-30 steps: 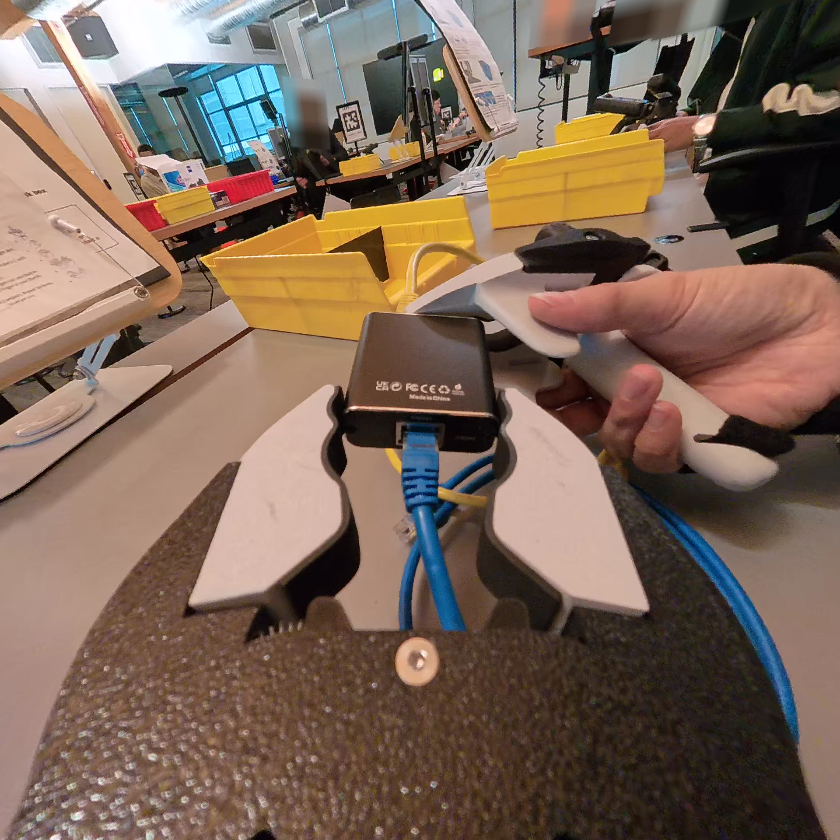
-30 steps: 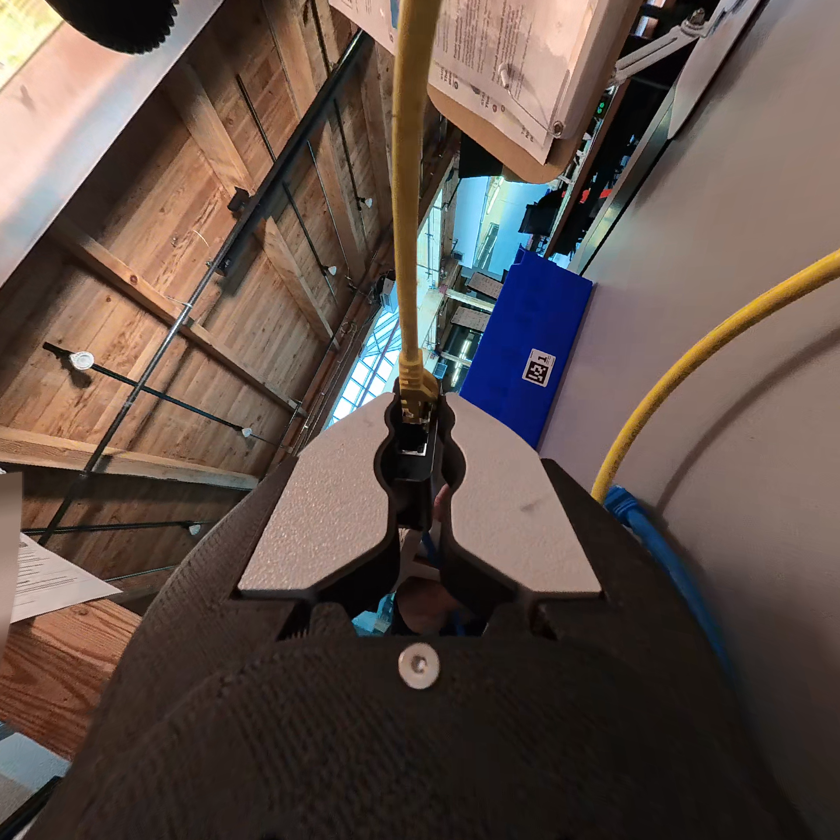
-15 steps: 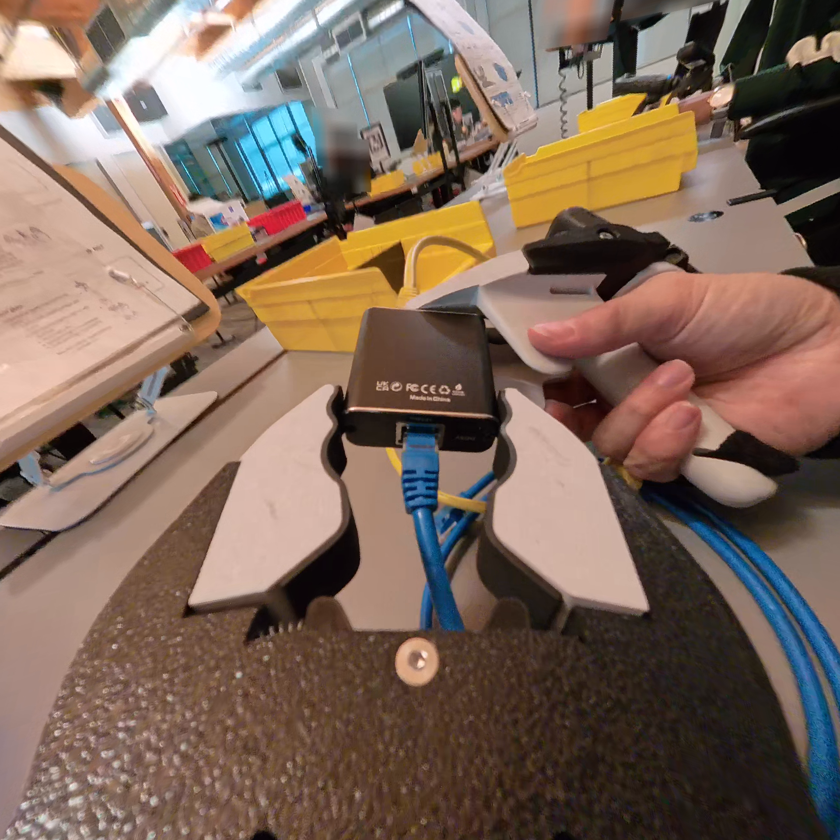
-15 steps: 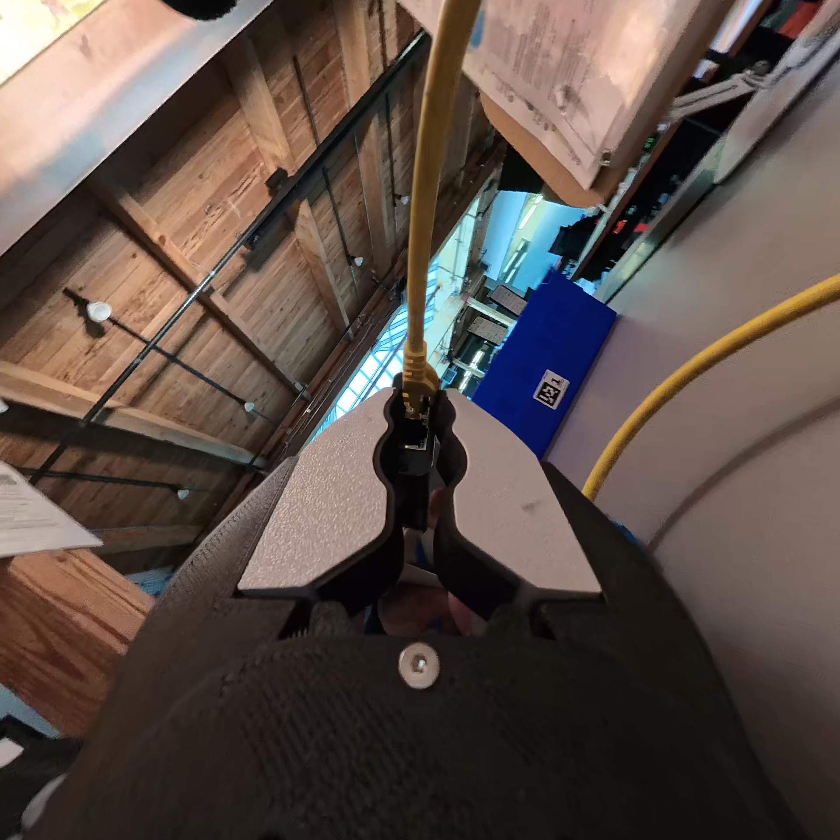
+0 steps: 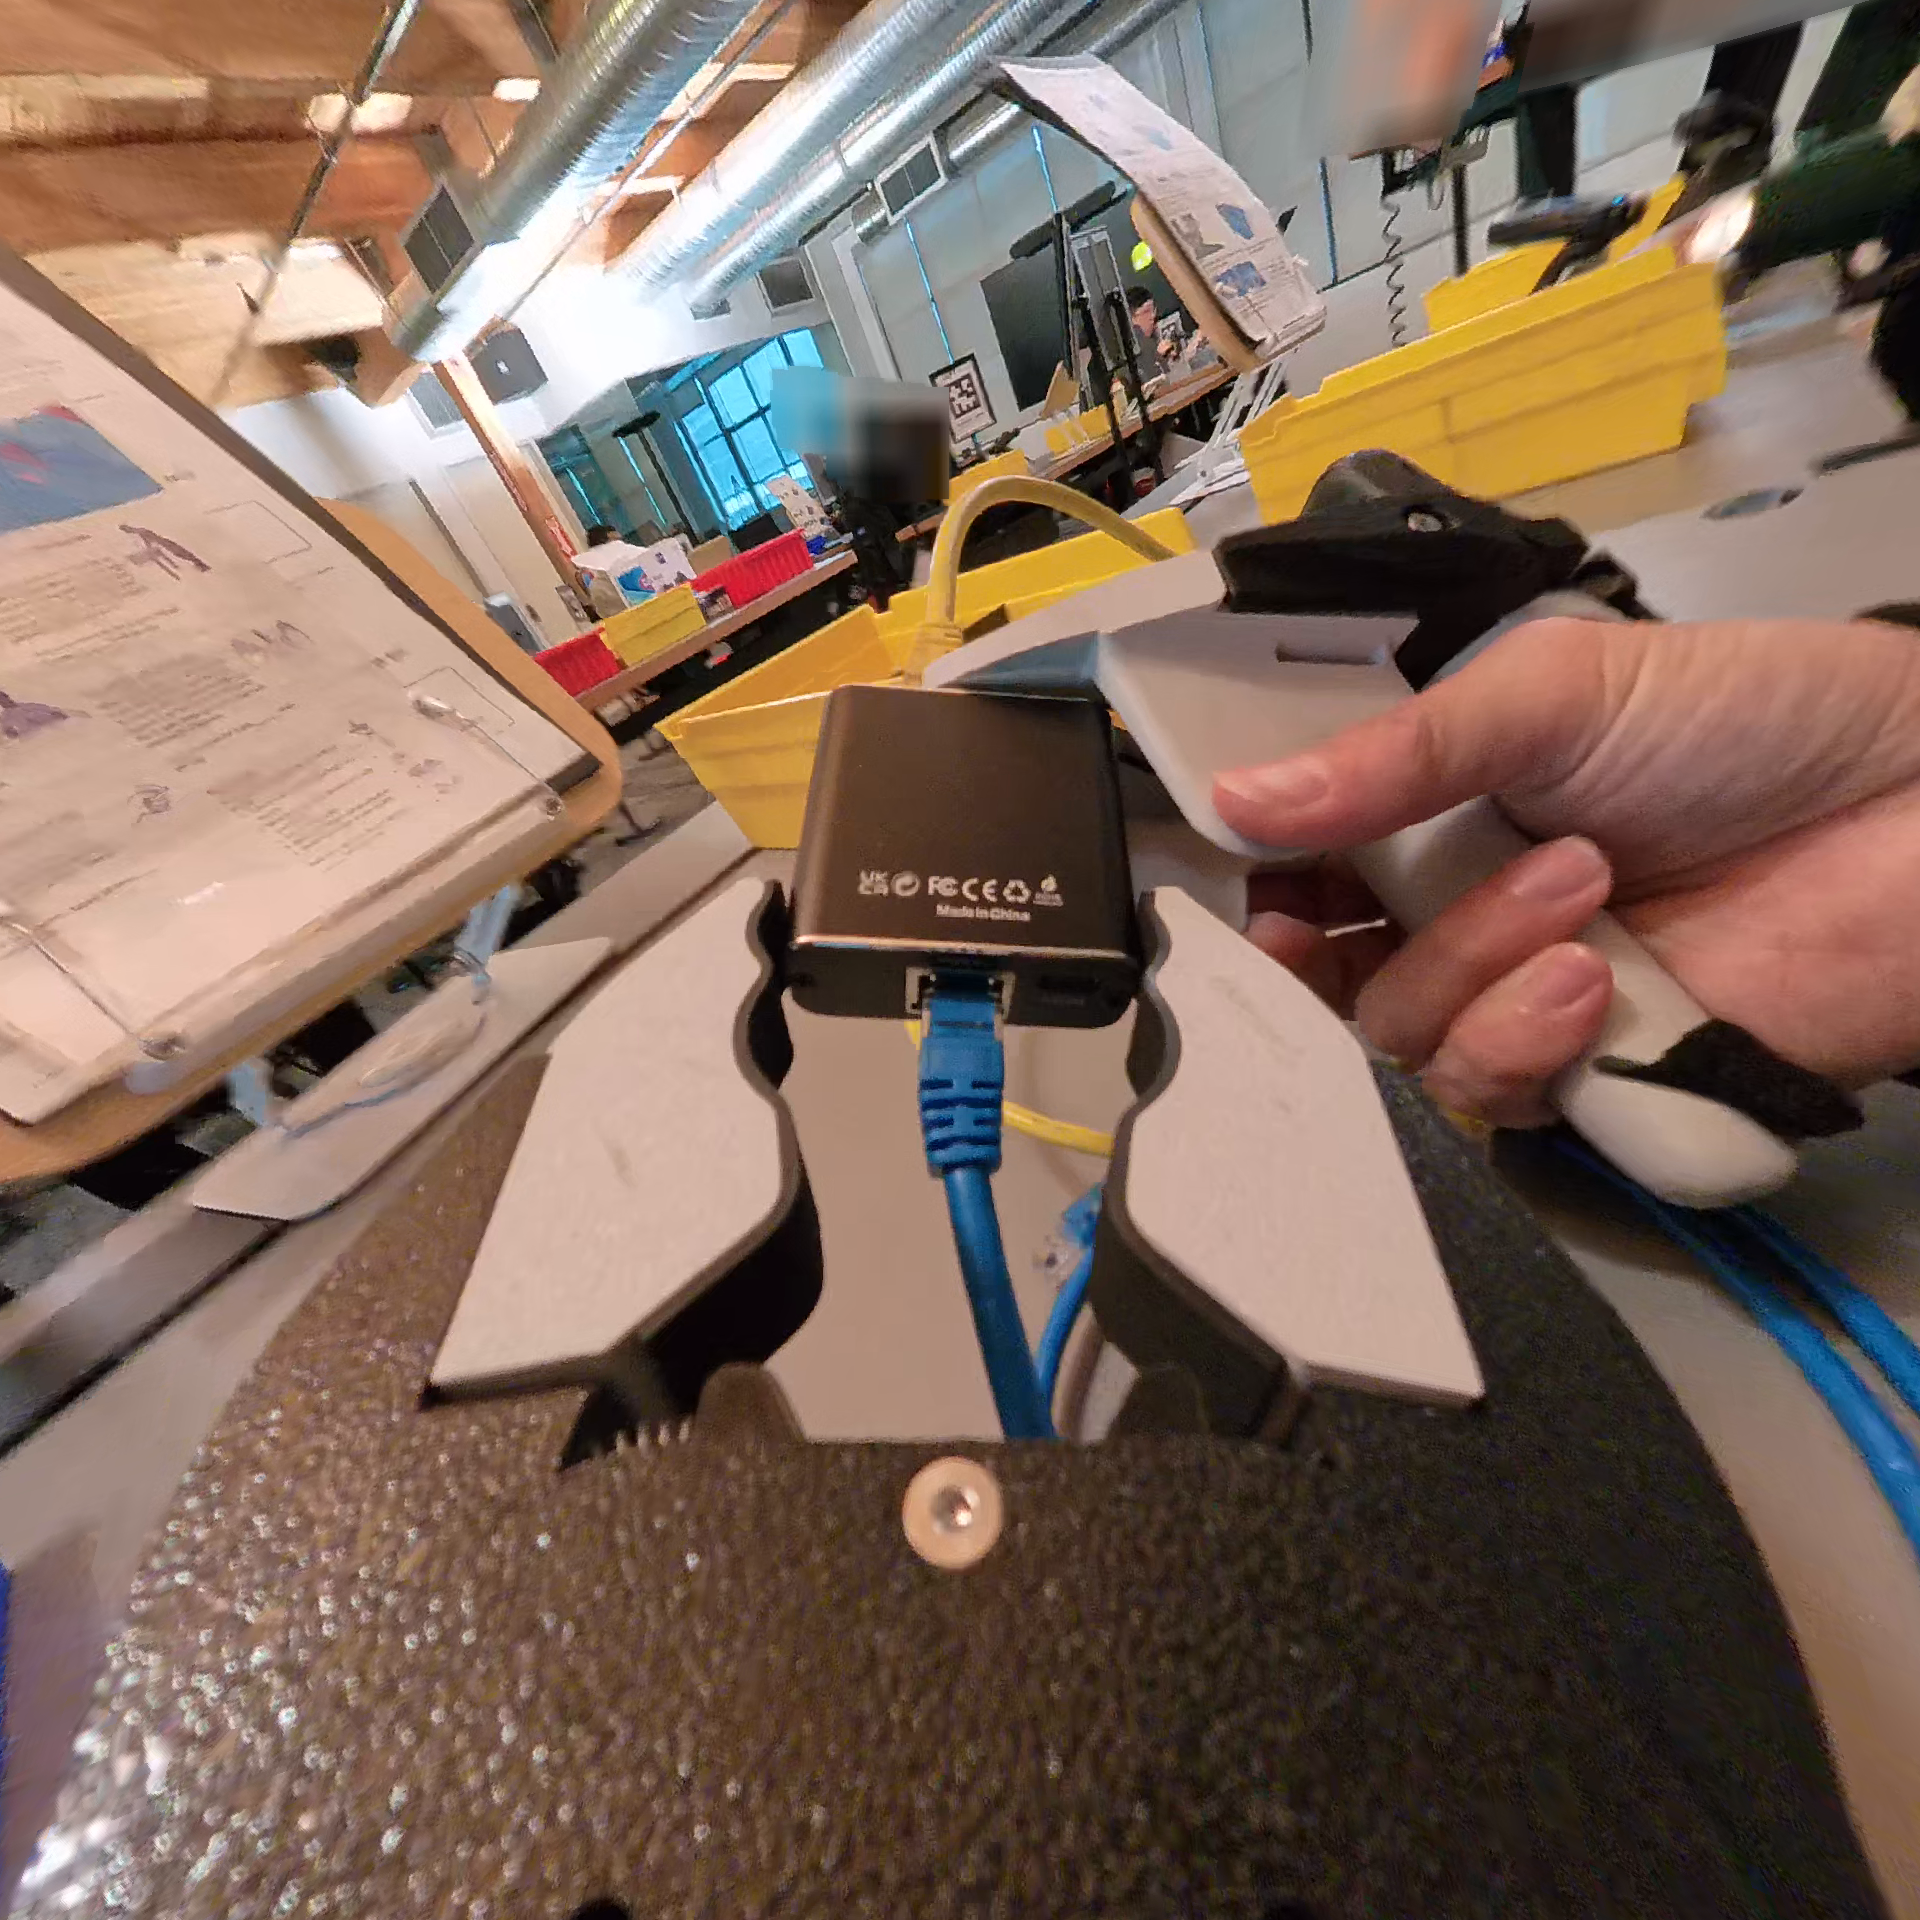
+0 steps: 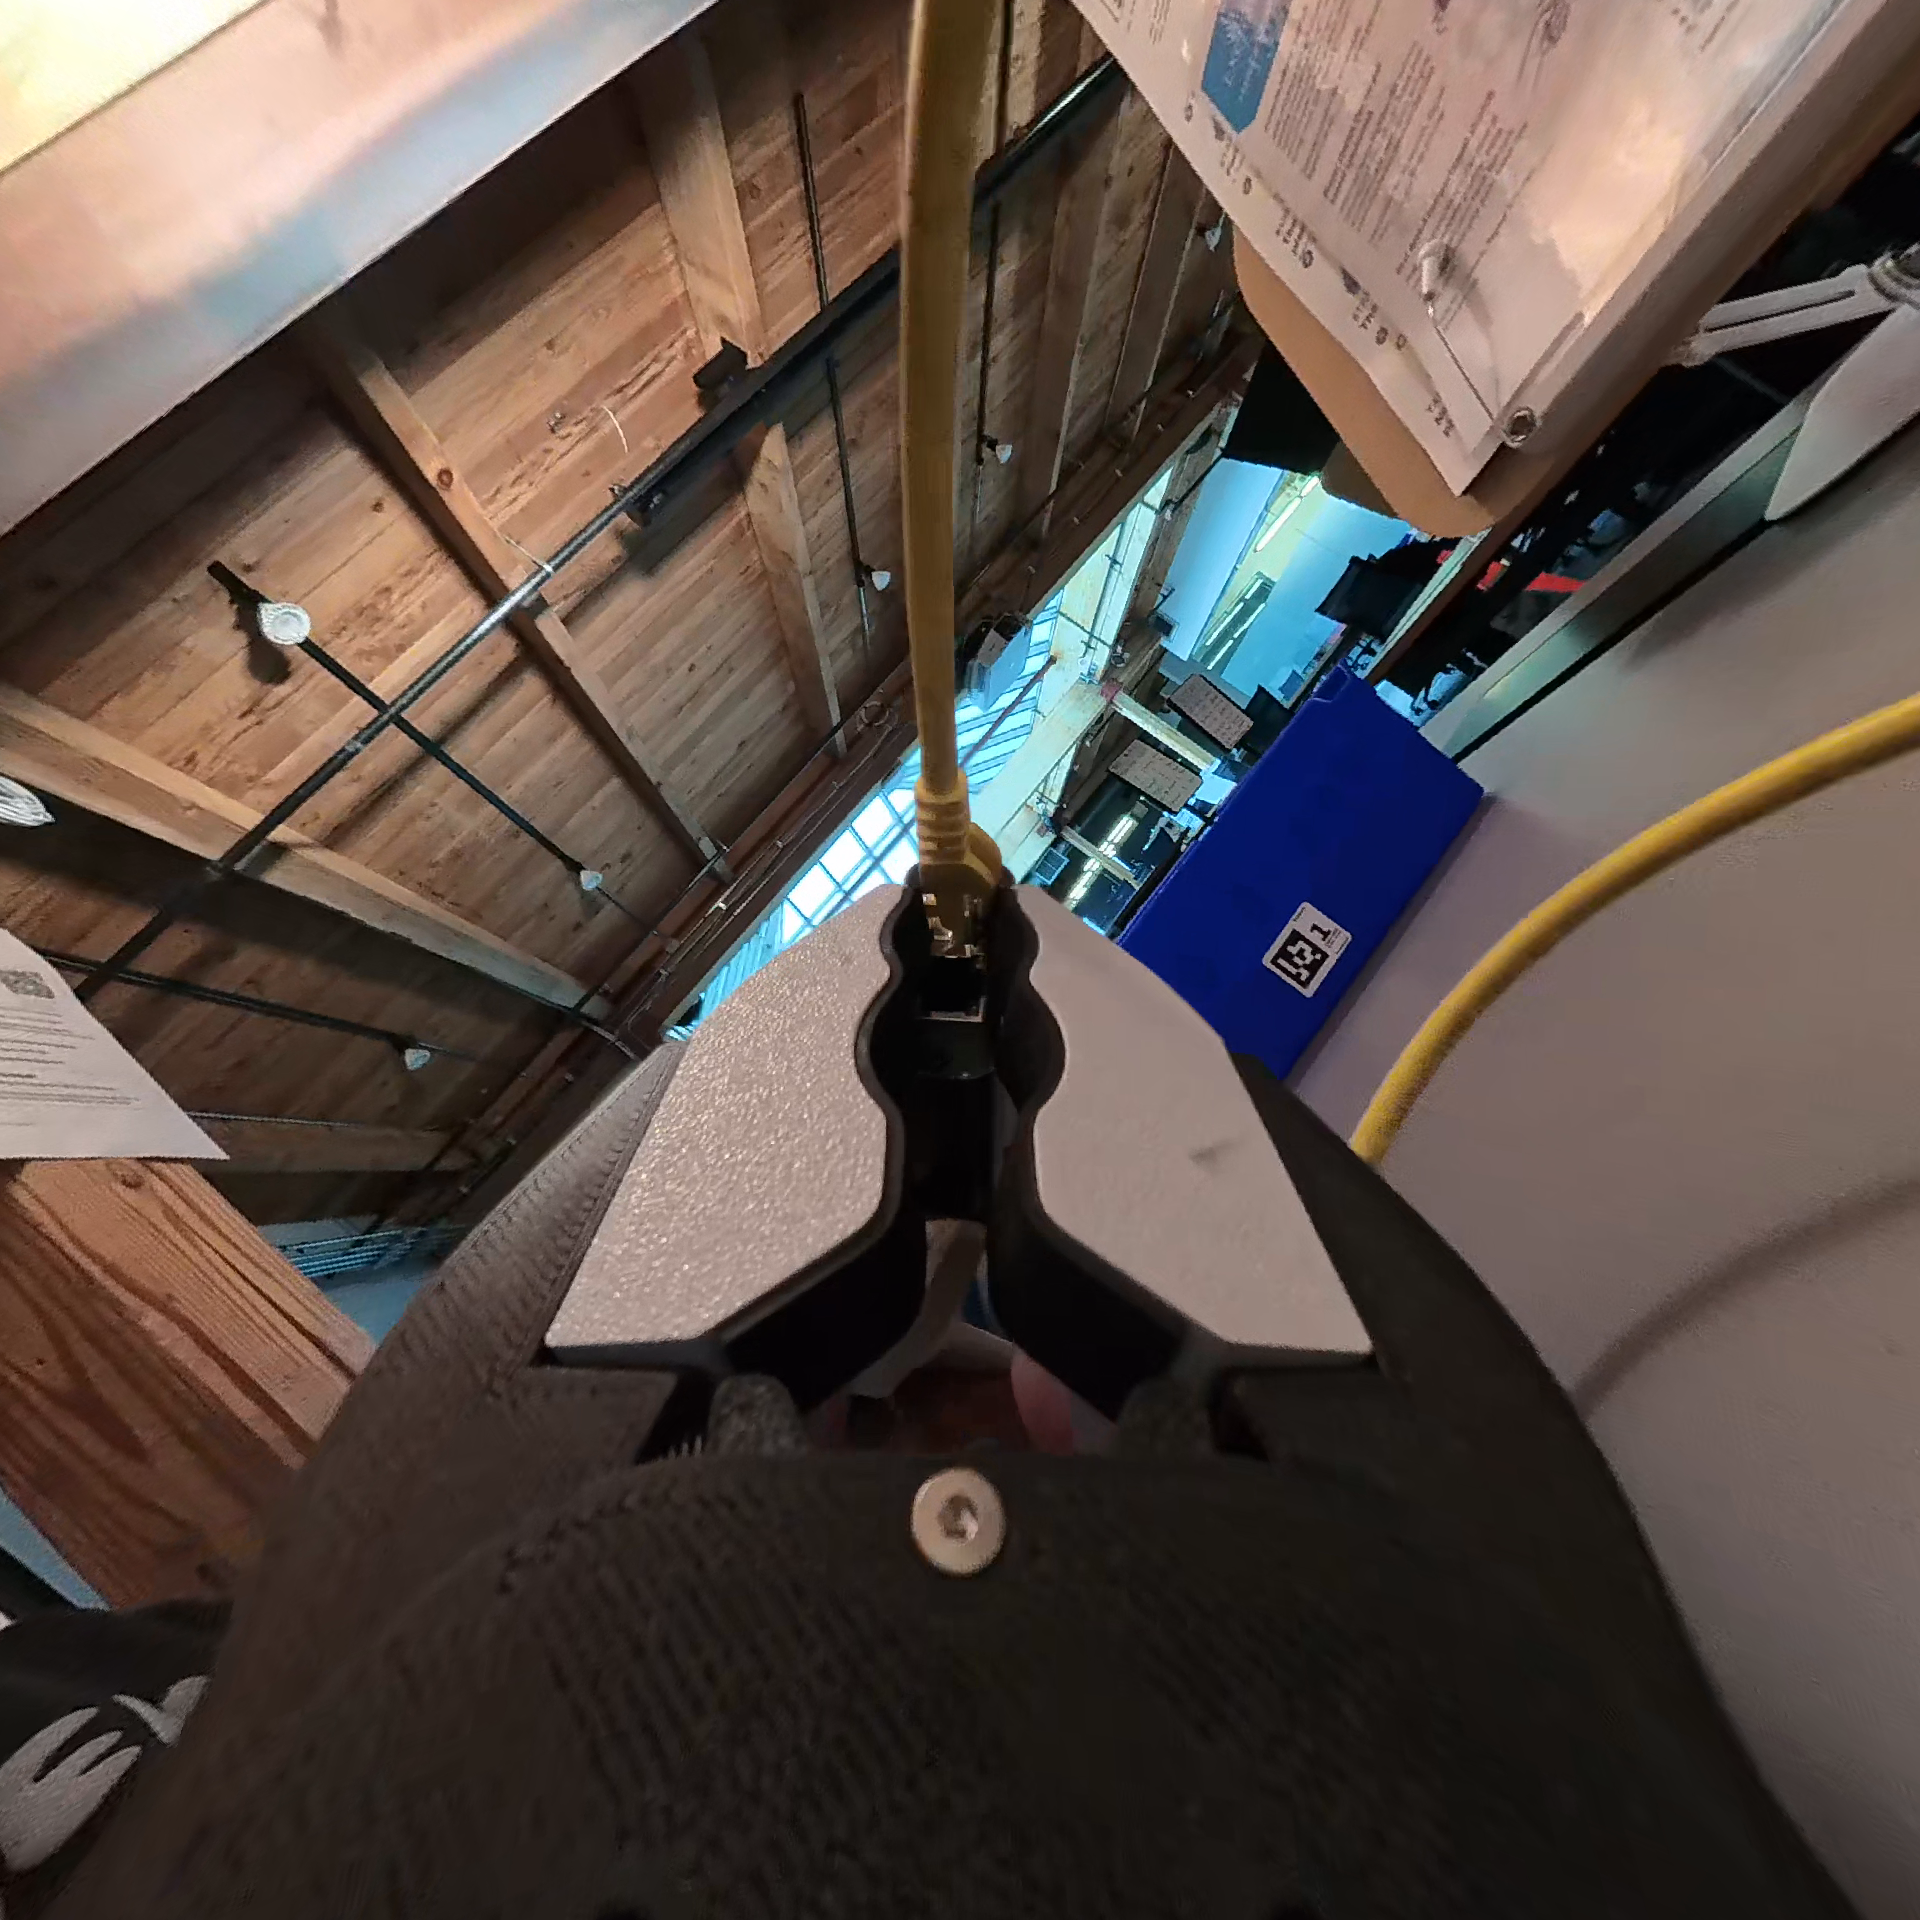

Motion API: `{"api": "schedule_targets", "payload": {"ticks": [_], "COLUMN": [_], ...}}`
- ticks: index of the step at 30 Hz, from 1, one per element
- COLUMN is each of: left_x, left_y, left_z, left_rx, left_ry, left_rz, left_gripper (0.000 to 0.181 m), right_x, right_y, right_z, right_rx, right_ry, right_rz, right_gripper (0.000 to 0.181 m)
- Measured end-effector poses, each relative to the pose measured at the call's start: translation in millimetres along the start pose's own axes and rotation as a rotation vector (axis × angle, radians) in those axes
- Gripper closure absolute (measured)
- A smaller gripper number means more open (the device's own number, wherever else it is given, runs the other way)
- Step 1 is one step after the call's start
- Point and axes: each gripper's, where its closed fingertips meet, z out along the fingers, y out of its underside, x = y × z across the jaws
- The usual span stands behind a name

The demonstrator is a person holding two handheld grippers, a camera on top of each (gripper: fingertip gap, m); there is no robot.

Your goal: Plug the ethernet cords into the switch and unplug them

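My left gripper [image 5: 961, 925] is shut on the sides of the black switch [image 5: 961, 810] and holds it above the grey table. A blue ethernet cord [image 5: 977, 1226] is plugged into the switch's near port. My right gripper [image 6: 951, 914] is shut on the yellow cord's plug [image 6: 948, 894], which sits in the switch's far end [image 6: 951, 1049]. The yellow cord [image 6: 935, 416] runs straight away from the fingers. In the left wrist view the right gripper [image 5: 1039, 665] lies flat over the switch's far end, with the yellow cord [image 5: 997, 499] arching above it.
A person's hand [image 5: 1662, 810] grips the right gripper's handle. Loose blue cable [image 5: 1766, 1299] lies on the table at the right. Yellow bins [image 5: 1486, 384] stand behind, a document stand [image 5: 260, 748] at the left, and a blue bin [image 6: 1309, 914] on the table [image 6: 1662, 1143].
Both grippers and the switch have risen and tilted upward together. The blue and yellow cords stay plugged in. Both grips are unchanged.
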Motion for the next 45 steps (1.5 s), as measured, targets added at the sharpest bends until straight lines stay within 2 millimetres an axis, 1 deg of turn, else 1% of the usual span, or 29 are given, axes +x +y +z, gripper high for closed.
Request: {"api": "schedule_targets", "payload": {"ticks": [2,3,6,9,11,15,17,23,25,27,29,32,35,38,42,45], "left_x": [2,2,-1,1,1,0,-4,-3,-6,-6,-7,-6,-3,-4,-5,-5], "left_y": [2,4,6,6,7,9,7,7,6,4,6,4,4,5,7,6], "left_z": [2,2,3,4,4,5,2,2,1,1,1,0,1,2,2,2], "left_rx": [-0.005,-0.019,-0.056,-0.041,-0.041,-0.074,-0.062,-0.054,-0.045,-0.032,-0.042,-0.032,-0.032,-0.044,-0.052,-0.047], "left_ry": [0.022,0.019,-0.050,-0.004,0.003,-0.033,-0.056,-0.044,-0.048,-0.039,-0.045,-0.042,-0.033,-0.040,-0.046,-0.042], "left_rz": [-0.074,-0.069,0.063,-0.063,-0.094,-0.045,0.009,-0.018,-0.032,-0.049,-0.046,-0.049,-0.034,-0.033,-0.034,-0.043], "left_gripper": [0.118,0.118,0.118,0.118,0.118,0.118,0.118,0.118,0.118,0.118,0.118,0.118,0.118,0.118,0.118,0.118], "right_x": [2,4,1,4,5,5,4,7,7,5,8,7,7,8,13,12], "right_y": [-1,-1,0,-1,-2,-3,-1,-2,-1,0,0,0,-2,-1,-1,-1], "right_z": [-1,-1,0,0,0,1,4,3,2,2,3,3,5,4,3,4], "right_rx": [0.000,-0.006,-0.011,-0.022,-0.020,-0.030,-0.078,-0.085,-0.085,-0.085,-0.076,-0.075,-0.059,-0.059,-0.024,-0.023], "right_ry": [0.016,0.026,0.004,0.017,0.024,0.037,0.031,0.090,0.084,0.069,0.086,0.073,0.086,0.089,0.104,0.092], "right_rz": [-0.011,-0.025,-0.032,-0.053,-0.050,-0.067,-0.073,-0.081,-0.066,-0.052,-0.029,0.001,-0.017,0.009,0.042,0.044], "right_gripper": [0.168,0.169,0.168,0.168,0.168,0.168,0.168,0.168,0.167,0.170,0.170,0.169,0.162,0.169,0.166,0.167]}}
